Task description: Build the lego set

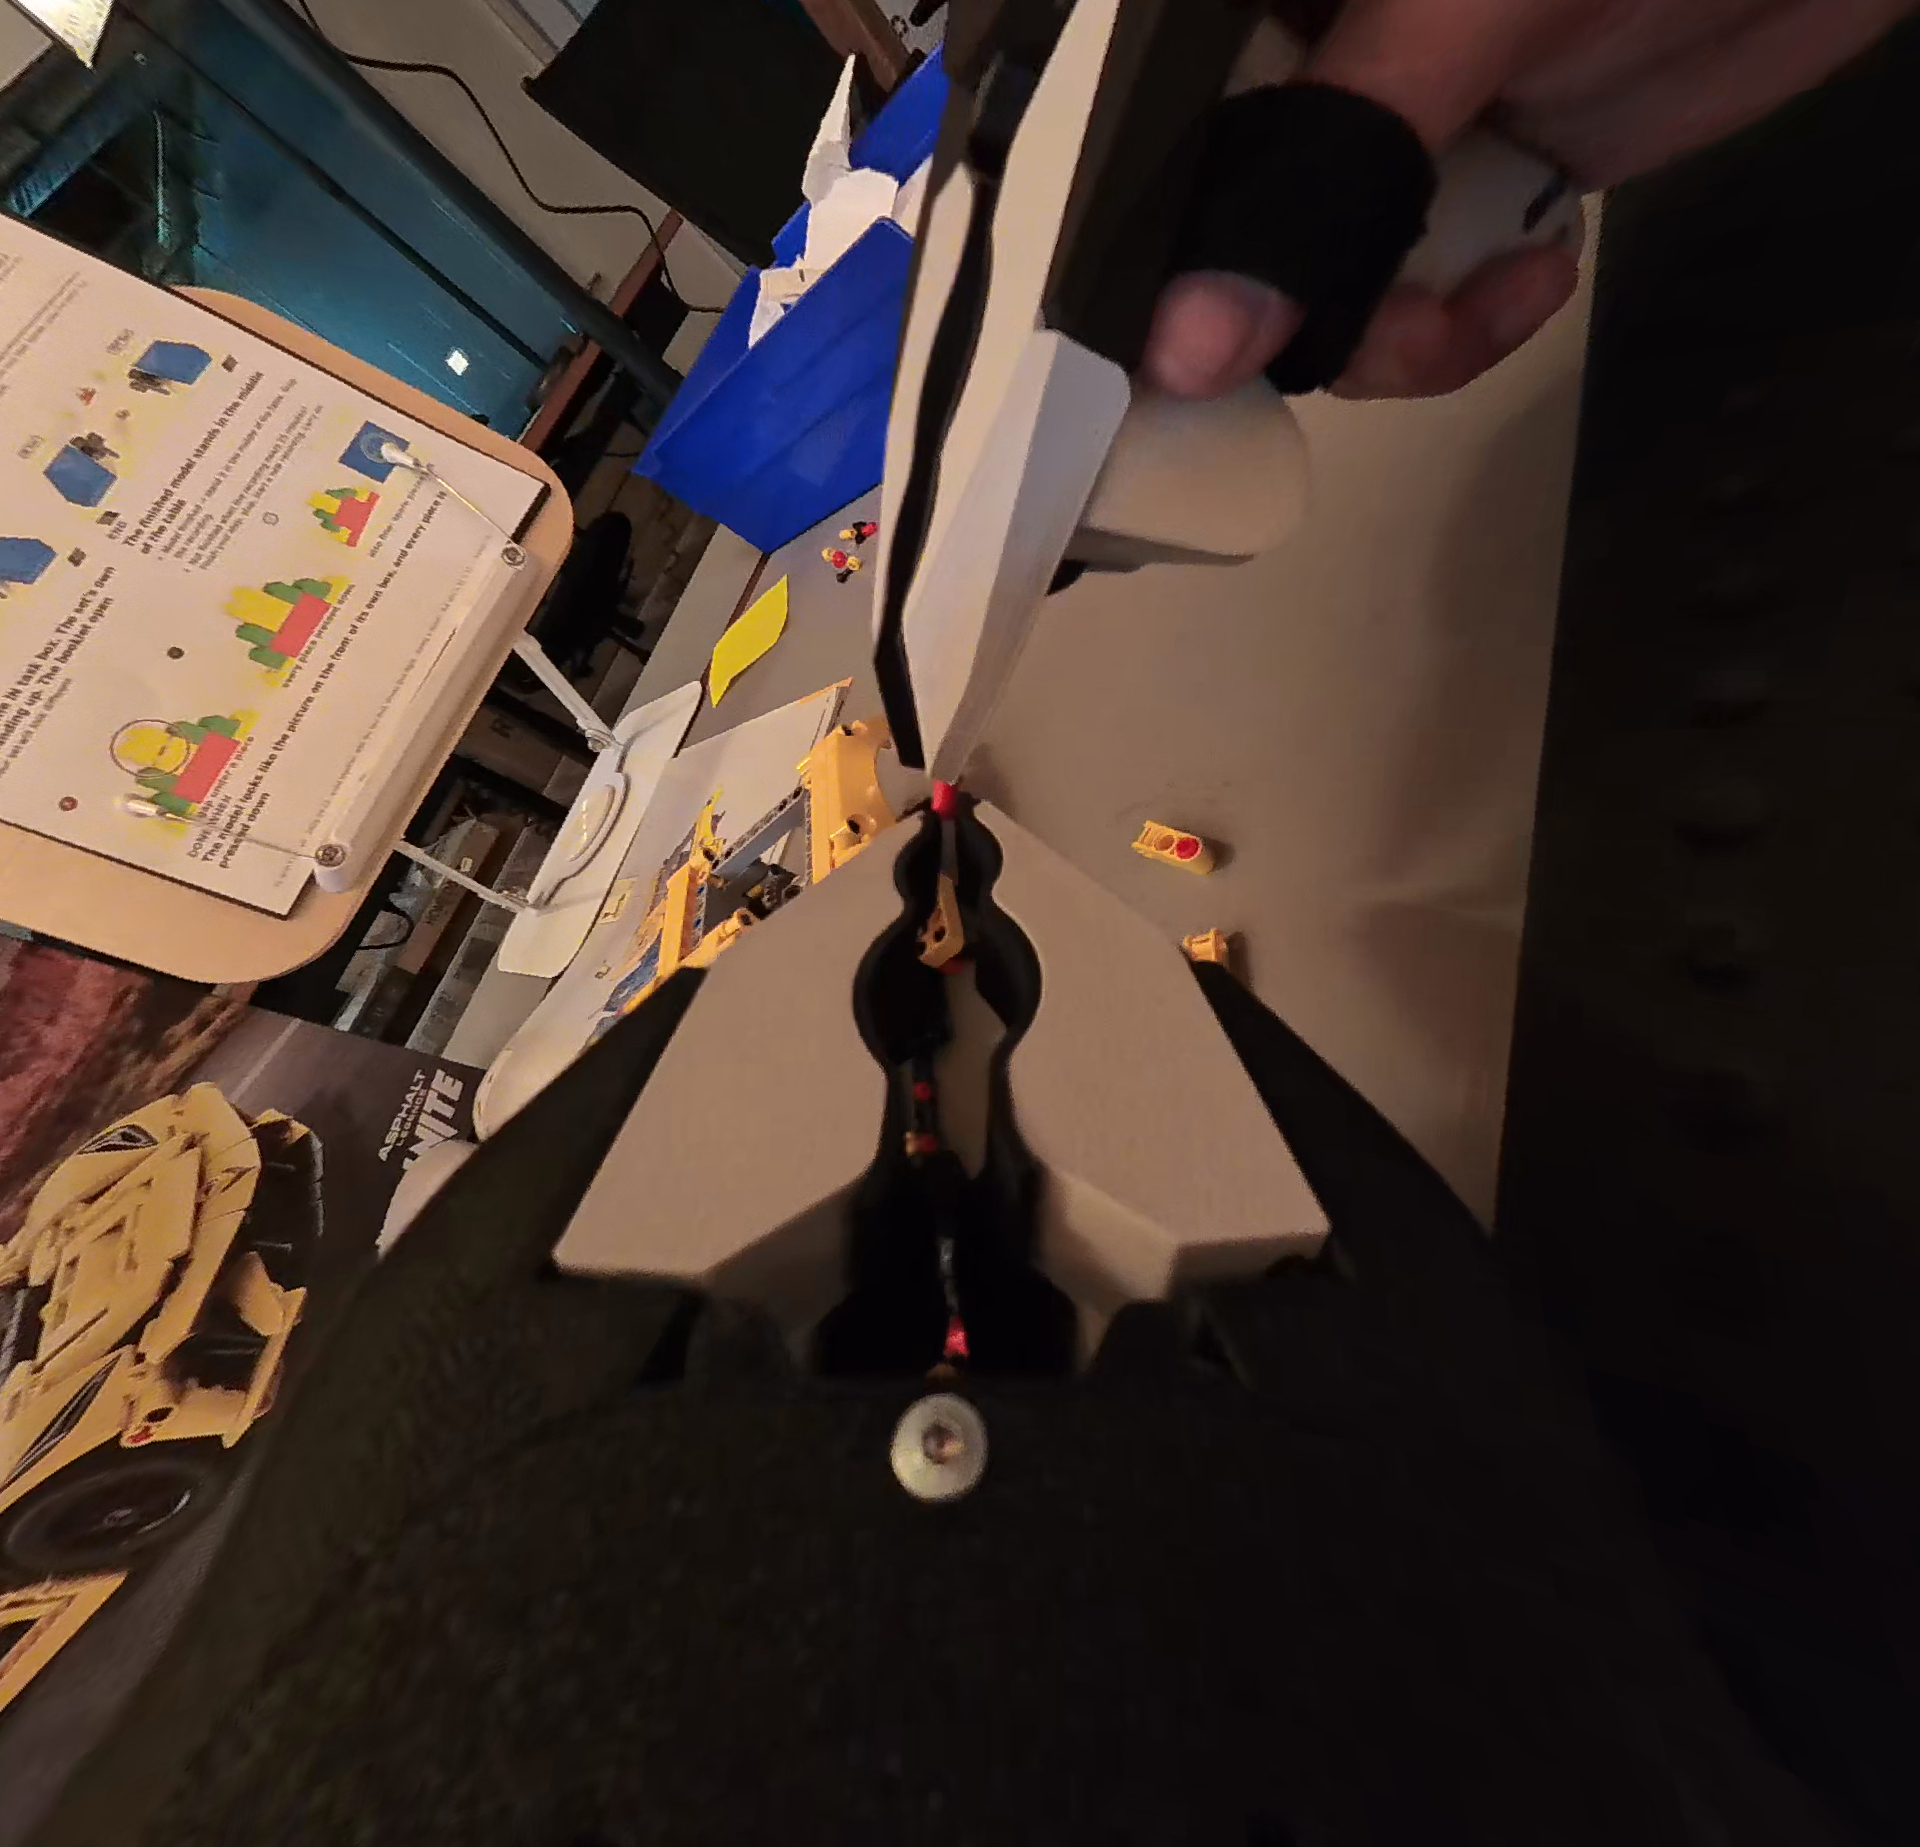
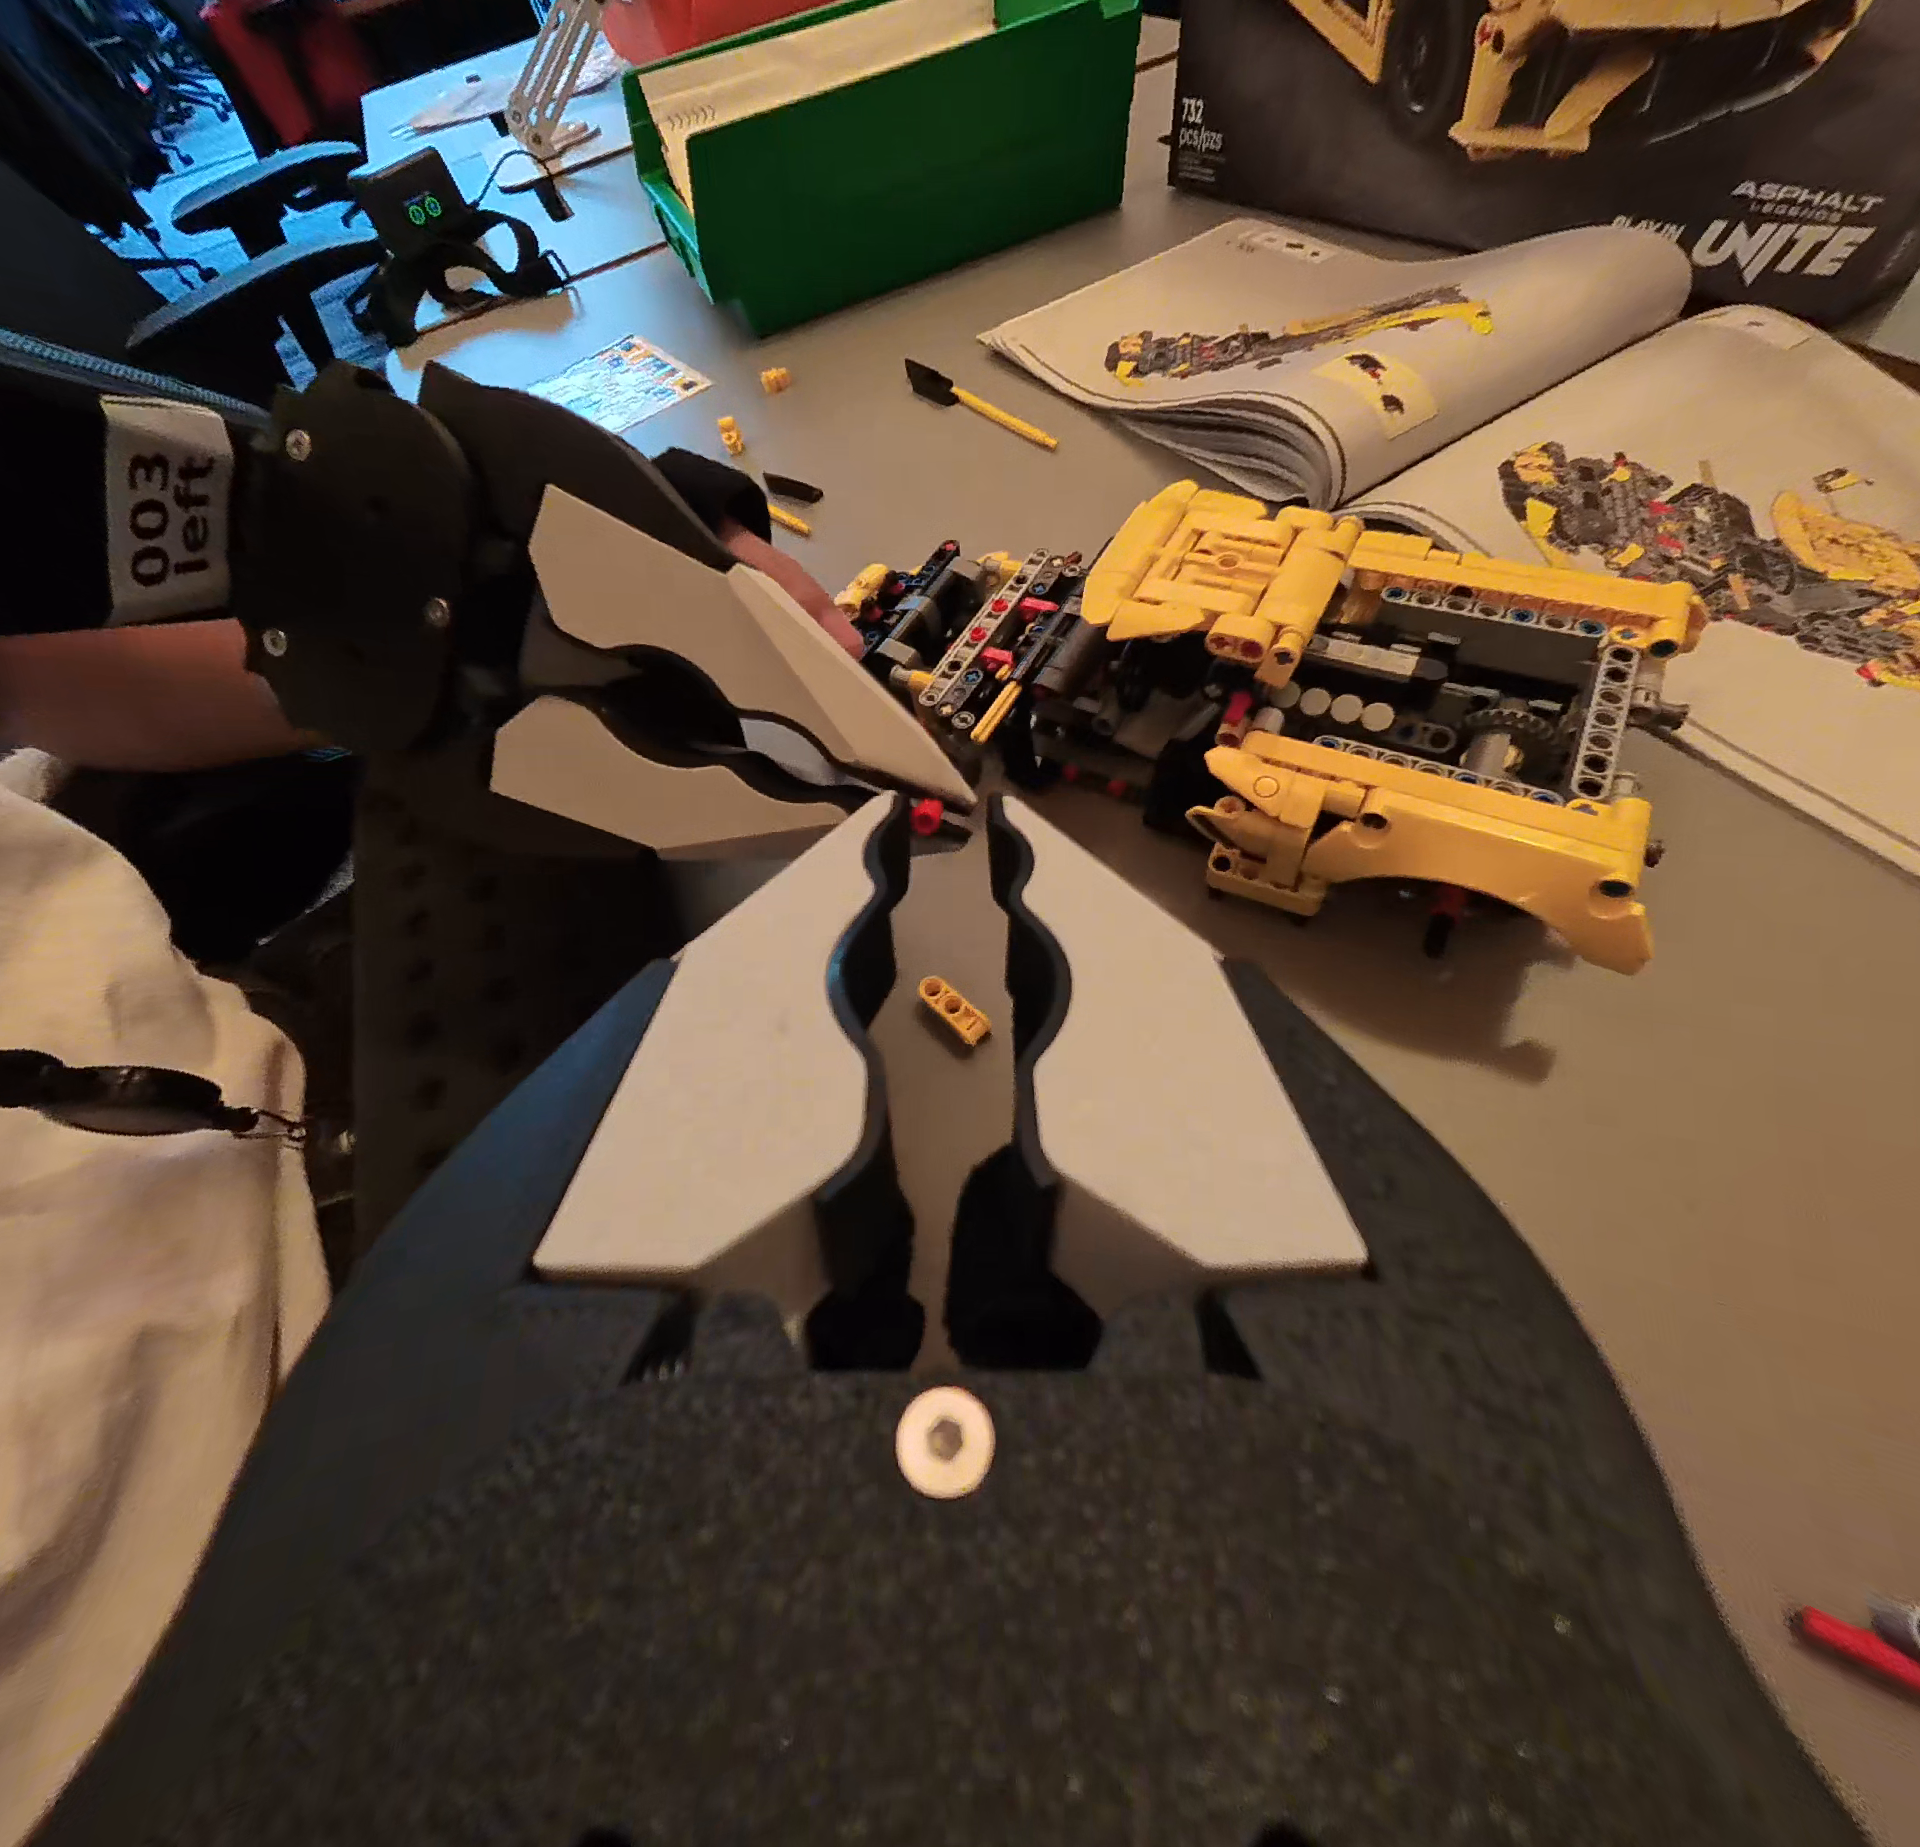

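Observation:
My left gripper (image 1: 943, 812) is shut on a small red pin (image 1: 943, 796) at its fingertips. In the right wrist view it comes in from the left (image 2: 935, 795), holding the red pin (image 2: 925, 813). My right gripper (image 2: 948, 810) is open, its tips on either side of the pin. It enters the left wrist view from above (image 1: 920, 748). A small yellow connector (image 2: 954, 1010) lies on the table under the right gripper's fingers. The partly built yellow car (image 2: 1299, 717) lies just beyond, to the right, and shows in the left wrist view (image 1: 847, 795).
An open instruction booklet (image 2: 1351, 363) and the set's box (image 2: 1558, 83) are behind the car. A green bin (image 2: 894, 135) stands at the back, a blue bin (image 1: 790, 395) farther off. Loose yellow pieces (image 1: 1174, 847) lie on the table. An instruction board (image 1: 239, 602) stands on a stand. Left and right tips are no more than a few centimetres apart. The small yellow connector (image 2: 954, 1010) sits 7 cm or so from the ends of my left fingers.

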`<state>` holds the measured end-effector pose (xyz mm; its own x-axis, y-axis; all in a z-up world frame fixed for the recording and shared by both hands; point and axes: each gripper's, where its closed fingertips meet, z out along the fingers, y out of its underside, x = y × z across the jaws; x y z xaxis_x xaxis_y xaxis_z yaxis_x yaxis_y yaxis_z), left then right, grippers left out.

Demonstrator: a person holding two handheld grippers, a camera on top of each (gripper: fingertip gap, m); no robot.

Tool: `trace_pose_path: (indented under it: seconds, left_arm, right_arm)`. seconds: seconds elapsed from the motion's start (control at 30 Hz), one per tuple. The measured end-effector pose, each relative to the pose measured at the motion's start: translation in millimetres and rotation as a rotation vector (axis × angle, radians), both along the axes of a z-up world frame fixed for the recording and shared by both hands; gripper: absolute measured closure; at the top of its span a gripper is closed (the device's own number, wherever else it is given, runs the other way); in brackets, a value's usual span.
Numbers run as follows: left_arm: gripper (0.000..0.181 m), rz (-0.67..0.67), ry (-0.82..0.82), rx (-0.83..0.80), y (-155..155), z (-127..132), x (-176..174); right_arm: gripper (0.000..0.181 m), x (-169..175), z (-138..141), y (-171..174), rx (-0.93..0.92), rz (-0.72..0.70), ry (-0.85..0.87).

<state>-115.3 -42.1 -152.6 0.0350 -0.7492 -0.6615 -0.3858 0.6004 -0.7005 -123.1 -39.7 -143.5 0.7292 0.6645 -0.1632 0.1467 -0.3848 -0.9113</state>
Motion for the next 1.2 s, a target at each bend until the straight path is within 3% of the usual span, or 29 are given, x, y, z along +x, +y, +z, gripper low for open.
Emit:
trace_pose_path:
  seconds: [0.33, 0.6, 0.67, 0.77, 0.9, 1.07, 1.2]
  left_arm:
    - [0.179, 0.013, 0.0, 0.014, 1.6, 0.4, -0.9]
    - [0.178, 0.009, -0.008, -0.002, 1.3, 0.0, -1.6]
    - [0.175, 0.003, 0.052, -0.074, 4.9, -14.2, -4.7]
    - [0.16, -0.067, 0.204, -0.326, 0.4, -45.5, -15.4]
    - [0.158, -0.183, 0.229, -0.625, -20.3, -43.2, -18.2]
    - [0.158, -0.119, 0.349, -0.603, -16.4, -72.4, -18.7]
    - [0.168, -0.096, 0.35, -0.598, -13.0, -74.6, -13.1]
  right_arm:
    - [0.177, -5.8, -0.8, -1.3, -0.019, 0.027, 0.026]
    - [0.177, -6.7, -1.6, -2.0, -0.073, 0.014, 0.161]
    - [0.177, -0.7, -3.6, -2.5, -0.053, 0.005, 0.14]
    - [0.177, 16.0, -15.0, -2.7, -0.026, -0.035, 0.087]
    - [0.177, 27.7, -5.0, -1.2, 0.065, -0.076, 0.103]
    - [0.177, 16.2, -17.8, -4.9, 0.015, -0.01, 0.06]
    - [0.177, 6.4, -30.6, -7.5, -0.009, 0.032, -0.026]
